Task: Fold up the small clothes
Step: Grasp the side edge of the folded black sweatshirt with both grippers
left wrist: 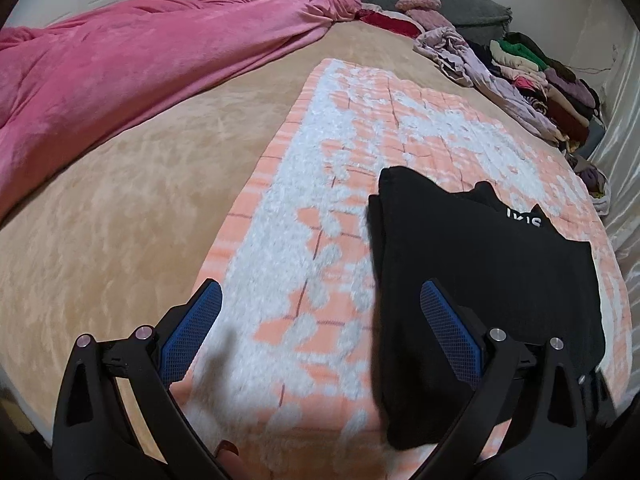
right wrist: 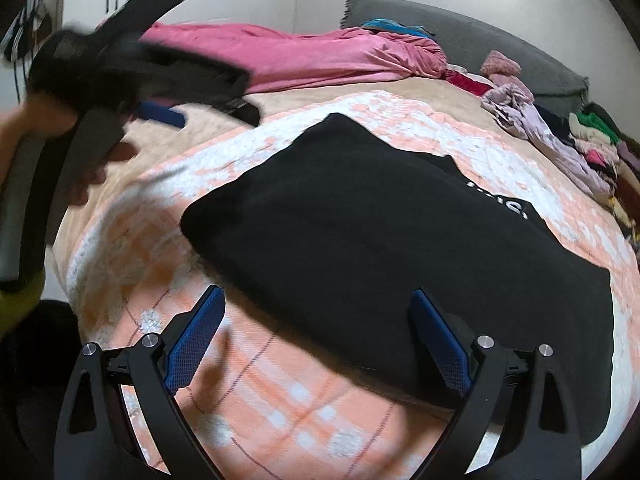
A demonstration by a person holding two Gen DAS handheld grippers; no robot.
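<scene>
**Left wrist and right wrist: both tools empty over a folded black garment**

Left wrist view shows the left gripper (left wrist: 320,320) with its blue-padded fingers (left wrist: 192,332) spread wide, nothing between them, hovering above the orange-and-white blanket (left wrist: 280,240). The black garment (left wrist: 480,272) lies flat on that blanket, partly folded — white lettering shows near its far edge.

From the right wrist view, the right gripper (right wrist: 316,332) is equally wide and empty, just above the near edge of the same garment (right wrist: 380,232). The left gripper (right wrist: 160,114) appears blurred at upper left, held in a hand (right wrist: 60,128).

A pink duvet (left wrist: 120,80) lies along the far side of the beige bedcover (left wrist: 120,220) — a pile of mixed clothes (left wrist: 540,80) sits at the right edge.
</scene>
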